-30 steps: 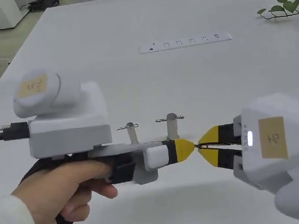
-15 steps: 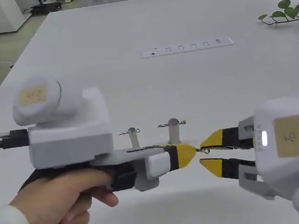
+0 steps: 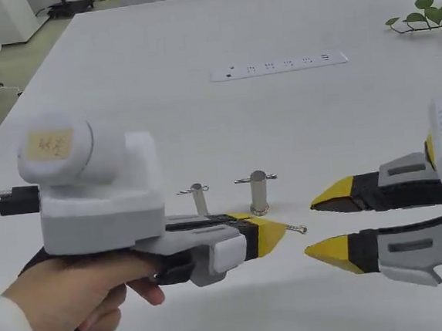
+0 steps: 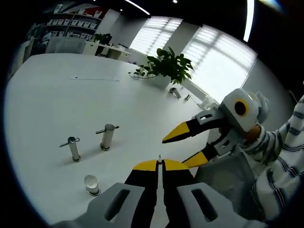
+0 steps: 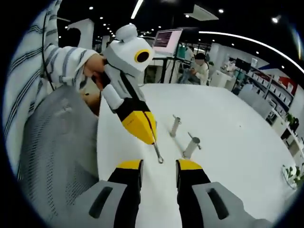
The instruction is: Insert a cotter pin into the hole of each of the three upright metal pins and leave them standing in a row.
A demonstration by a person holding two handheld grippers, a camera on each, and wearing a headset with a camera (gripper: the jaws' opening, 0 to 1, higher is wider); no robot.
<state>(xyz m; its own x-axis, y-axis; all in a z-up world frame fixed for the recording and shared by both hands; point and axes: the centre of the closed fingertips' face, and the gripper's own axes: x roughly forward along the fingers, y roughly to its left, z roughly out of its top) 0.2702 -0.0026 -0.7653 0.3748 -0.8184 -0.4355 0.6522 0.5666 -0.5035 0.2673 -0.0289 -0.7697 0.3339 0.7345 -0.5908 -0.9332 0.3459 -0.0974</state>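
Note:
My left gripper (image 3: 277,232), low in the middle of the head view, is shut on a thin cotter pin (image 3: 295,228) that pokes out past its yellow tips. My right gripper (image 3: 314,227) stands open just to the right of it, its jaws apart from the pin. Behind them stand two upright metal pins (image 3: 199,199) (image 3: 259,192), each with a cotter pin through its top. In the left gripper view a third metal pin (image 4: 91,185) stands nearer, with a bare top. The right gripper view has the held cotter pin (image 5: 157,153) hanging just ahead of my open right gripper (image 5: 159,166).
A white power strip (image 3: 278,65) lies far back on the white table (image 3: 121,89). A green plant sprig (image 3: 423,10) sits at the far right corner. A hand (image 3: 70,302) holds the left gripper at the near left.
My right gripper has opened, let go of the cotter pin and drawn back to the right. The left gripper stays shut on the pin.

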